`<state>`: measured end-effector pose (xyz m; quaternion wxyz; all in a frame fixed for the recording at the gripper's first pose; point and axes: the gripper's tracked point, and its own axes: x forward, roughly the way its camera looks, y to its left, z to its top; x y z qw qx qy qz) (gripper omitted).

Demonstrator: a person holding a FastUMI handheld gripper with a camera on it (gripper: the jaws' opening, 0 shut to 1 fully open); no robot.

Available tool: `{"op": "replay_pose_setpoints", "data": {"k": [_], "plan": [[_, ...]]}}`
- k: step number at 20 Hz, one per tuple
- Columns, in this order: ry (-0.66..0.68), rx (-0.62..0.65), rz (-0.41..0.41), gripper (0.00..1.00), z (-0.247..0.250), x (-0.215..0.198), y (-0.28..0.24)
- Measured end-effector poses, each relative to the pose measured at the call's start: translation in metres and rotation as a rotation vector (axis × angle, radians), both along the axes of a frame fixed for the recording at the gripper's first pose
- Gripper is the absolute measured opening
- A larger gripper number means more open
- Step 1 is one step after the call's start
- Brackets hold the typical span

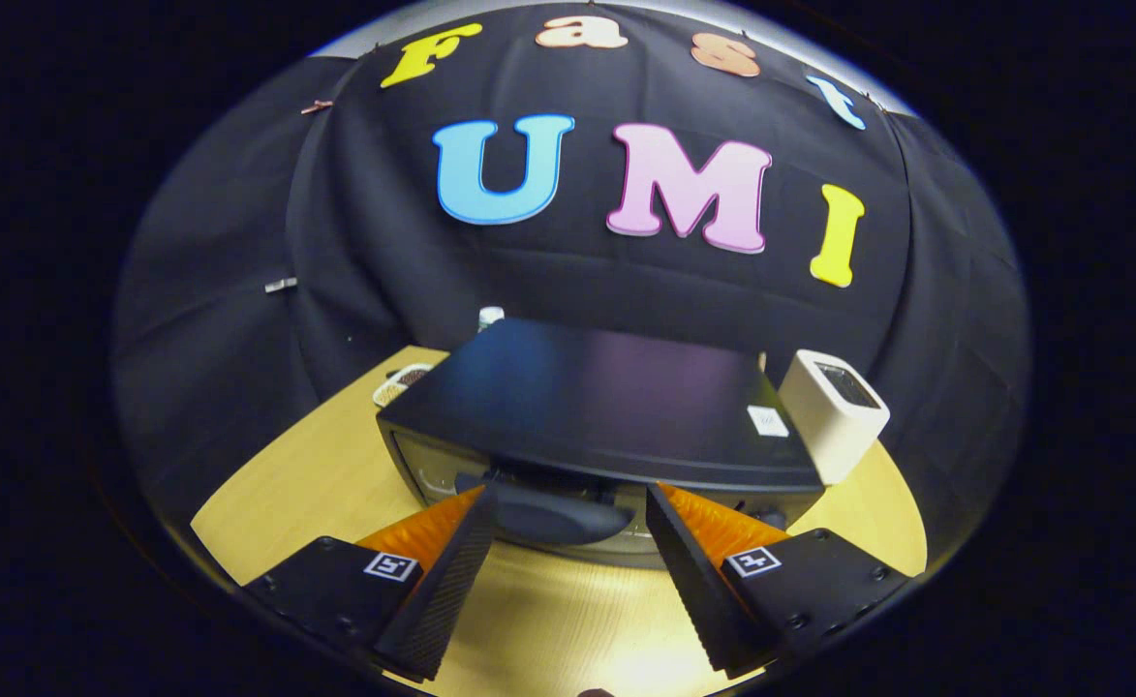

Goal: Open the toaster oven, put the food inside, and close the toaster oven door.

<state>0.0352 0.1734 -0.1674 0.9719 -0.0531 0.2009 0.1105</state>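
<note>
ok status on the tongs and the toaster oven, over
Tongs open, fingers either side of the door handle, not gripping. Toaster oven door shut. Nothing between tongs and handle.

Gripper view close above the toaster oven [606, 407], facing forward-down past the fingers [451, 552].

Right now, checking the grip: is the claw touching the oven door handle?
Cannot tell. In the gripper view the open claw straddles the handle, its tips right at it, with no clear gap or contact.
</note>
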Motion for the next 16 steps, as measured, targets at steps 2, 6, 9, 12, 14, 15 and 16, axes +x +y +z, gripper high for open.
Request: {"op": "replay_pose_setpoints", "data": {"k": [2,6,9,12,14,15,16], "plan": [[-0.049,0.003,0.017,0.99,0.015,-0.006,-0.007],[-0.145,0.018,0.015,0.99,0.052,-0.034,-0.039],[-0.200,0.039,-0.026,0.98,0.078,-0.049,-0.075],[-0.230,0.065,-0.115,0.98,0.105,-0.058,-0.125],[-0.260,0.088,-0.183,0.98,0.124,-0.065,-0.159],[-0.276,0.096,-0.217,0.98,0.133,-0.068,-0.176],[-0.290,0.100,-0.250,0.98,0.139,-0.073,-0.194]]}}
